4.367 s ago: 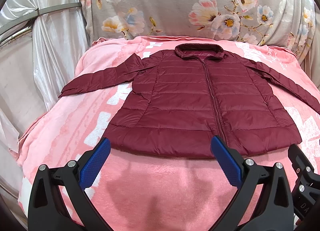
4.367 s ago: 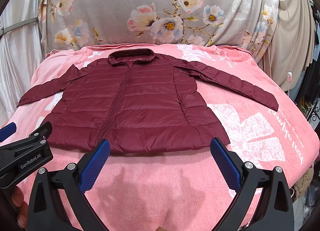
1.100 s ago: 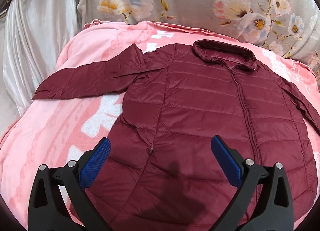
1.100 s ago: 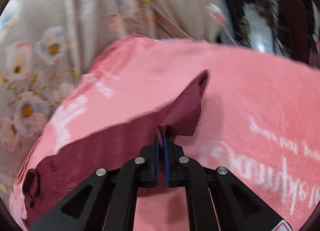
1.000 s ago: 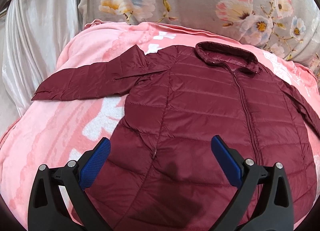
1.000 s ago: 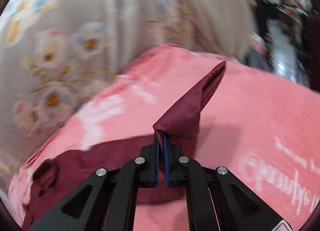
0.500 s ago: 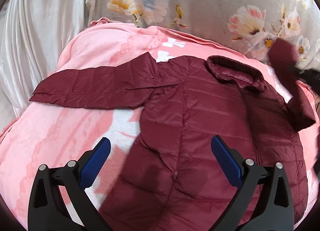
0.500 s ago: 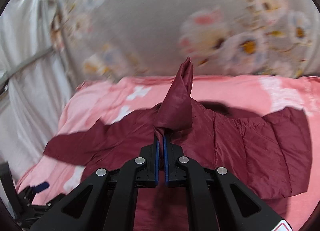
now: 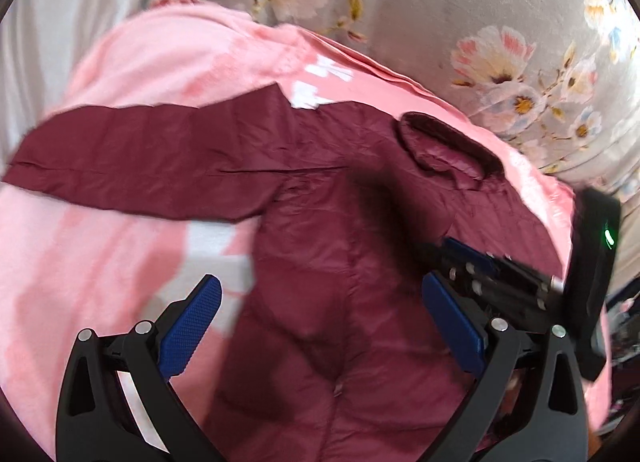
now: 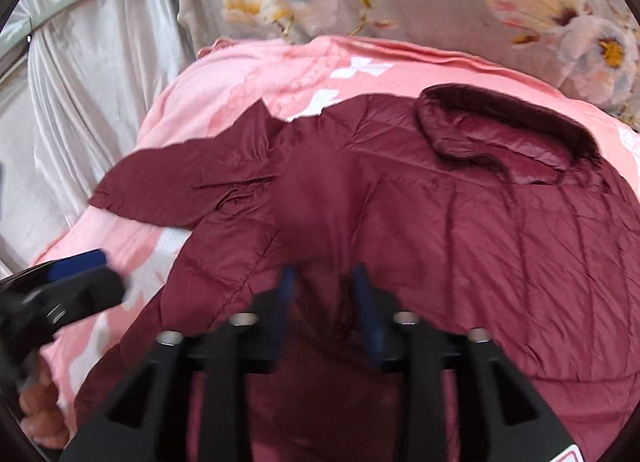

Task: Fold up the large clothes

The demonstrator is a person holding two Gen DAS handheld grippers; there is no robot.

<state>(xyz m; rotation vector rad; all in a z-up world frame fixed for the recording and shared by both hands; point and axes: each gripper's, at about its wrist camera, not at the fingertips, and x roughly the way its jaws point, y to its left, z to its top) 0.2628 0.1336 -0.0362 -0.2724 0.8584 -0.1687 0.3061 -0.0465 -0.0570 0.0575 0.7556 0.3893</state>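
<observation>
A maroon quilted jacket (image 9: 320, 222) lies front up on the pink blanket, collar (image 9: 448, 146) to the far side. Its left sleeve (image 9: 140, 154) stretches out flat to the left. My left gripper (image 9: 320, 302) hovers open over the jacket's left flank, nothing between its blue pads. My right gripper (image 10: 324, 282) is over the chest with its jaws opening. The right sleeve's end (image 10: 320, 190), blurred, hangs loose just ahead of them and lies folded across the jacket (image 10: 480, 242); the pads do not press on it. The right gripper (image 9: 460, 250) also shows at the right of the left wrist view.
The pink blanket (image 9: 120, 242) covers the bed and drops off at the left. A floral cloth (image 9: 440, 2) hangs behind, a white satin curtain (image 10: 80, 62) at the left. The left gripper (image 10: 76, 262) and a person's fingers (image 10: 40, 414) sit low left.
My right gripper swung the right sleeve from the bed's right side across onto the jacket's chest, then its jaws parted and the sleeve came loose. The left gripper drifted left over the jacket.
</observation>
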